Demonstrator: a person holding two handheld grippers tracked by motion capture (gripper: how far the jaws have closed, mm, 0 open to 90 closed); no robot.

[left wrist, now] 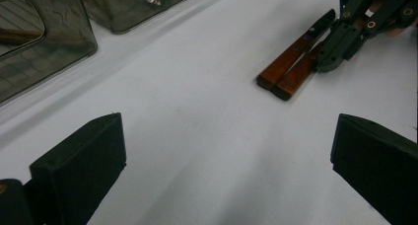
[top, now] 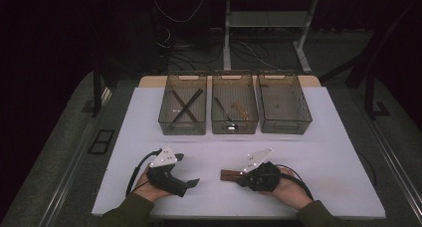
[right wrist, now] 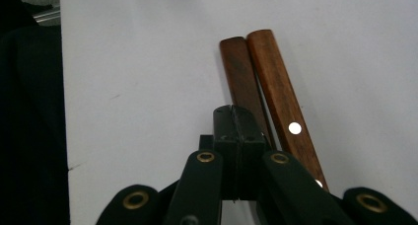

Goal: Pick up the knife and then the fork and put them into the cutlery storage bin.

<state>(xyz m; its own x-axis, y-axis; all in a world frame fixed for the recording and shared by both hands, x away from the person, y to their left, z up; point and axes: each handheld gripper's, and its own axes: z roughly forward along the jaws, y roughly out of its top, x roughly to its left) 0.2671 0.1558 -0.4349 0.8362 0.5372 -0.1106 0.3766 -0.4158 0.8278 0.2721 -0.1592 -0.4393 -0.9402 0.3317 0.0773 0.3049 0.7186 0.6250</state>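
We see a dim, grainy high view: the white rectangular tabletop [top: 323,152] is lit from above, the surroundings black. Our gripper views are softly blurred, with faint shadows and no glare.

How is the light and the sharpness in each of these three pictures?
High view: dim and grainy, the room dark around the pale table. Left gripper view: the near jaws are soft, the wooden handles sharper, with faint reflections on the bins. Right gripper view: evenly lit, the handles crisp.

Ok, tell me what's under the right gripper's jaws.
The right gripper has its jaws shut over two wooden handles lying side by side on the white table. The handles' near ends are covered.
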